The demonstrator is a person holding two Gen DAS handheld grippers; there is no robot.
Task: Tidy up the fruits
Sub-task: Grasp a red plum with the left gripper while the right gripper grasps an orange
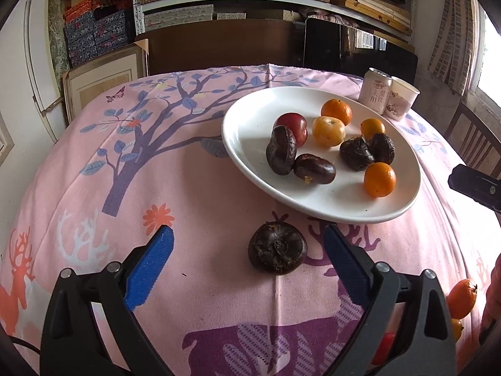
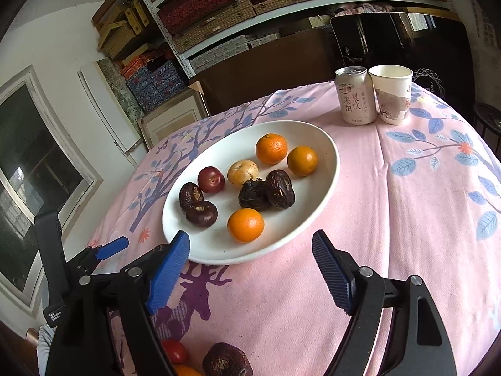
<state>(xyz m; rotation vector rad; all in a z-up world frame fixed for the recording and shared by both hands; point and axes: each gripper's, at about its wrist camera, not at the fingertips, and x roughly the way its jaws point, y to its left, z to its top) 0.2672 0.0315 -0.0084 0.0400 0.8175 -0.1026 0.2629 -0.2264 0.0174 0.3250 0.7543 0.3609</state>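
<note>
Fruits sit on a glossy white oval plate (image 1: 244, 131): smooth oranges (image 1: 379, 179), a shiny red plum (image 1: 292, 127) and dark, wrinkled water chestnuts (image 1: 314, 169). One rough, round chestnut (image 1: 277, 252) lies on the pink printed cloth (image 1: 194, 194) of the counter, between the ribbed blue fingers of the left tool (image 1: 247, 263), spread wide and not touching it. The right tool (image 2: 250, 272) is also wide open and holds nothing, just beside the plate rim.
</note>
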